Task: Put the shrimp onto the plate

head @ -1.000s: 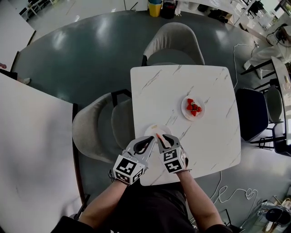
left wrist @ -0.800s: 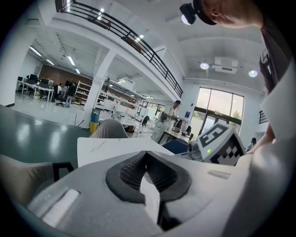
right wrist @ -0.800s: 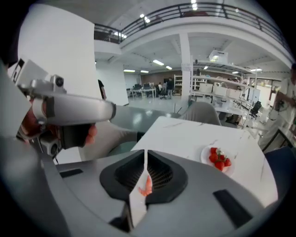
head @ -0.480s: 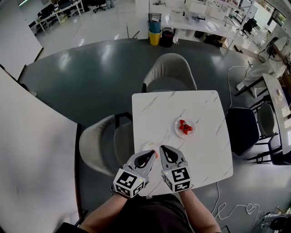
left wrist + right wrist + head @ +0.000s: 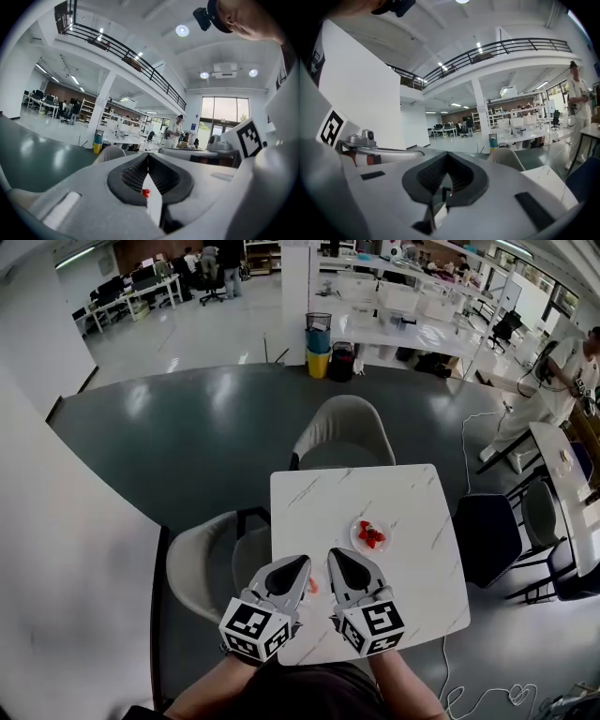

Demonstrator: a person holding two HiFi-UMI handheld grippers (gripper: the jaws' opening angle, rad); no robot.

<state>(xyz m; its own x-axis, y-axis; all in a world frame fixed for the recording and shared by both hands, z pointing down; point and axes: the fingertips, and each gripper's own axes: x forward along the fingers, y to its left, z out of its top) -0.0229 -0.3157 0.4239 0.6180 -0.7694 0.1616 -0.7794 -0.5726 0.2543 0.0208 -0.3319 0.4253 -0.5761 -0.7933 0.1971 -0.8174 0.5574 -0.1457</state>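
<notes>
A small orange-red shrimp (image 5: 312, 586) lies near the front edge of the white marble-patterned square bench (image 5: 412, 521). It is between the left tongs (image 5: 301, 562) and right tongs (image 5: 335, 555), both pressed together and empty. Further in, a small round white plate (image 5: 355, 540) bears red pieces (image 5: 372, 534). Grey padded chairs (image 5: 343, 432) stand on the dark glossy floor (image 5: 187, 427).

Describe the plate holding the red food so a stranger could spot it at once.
Find the square white marble-veined table standing on the dark grey floor. Near its middle sits a small round white plate. It is the only dish in plain view, and it is heaped with bright red pieces.
</notes>
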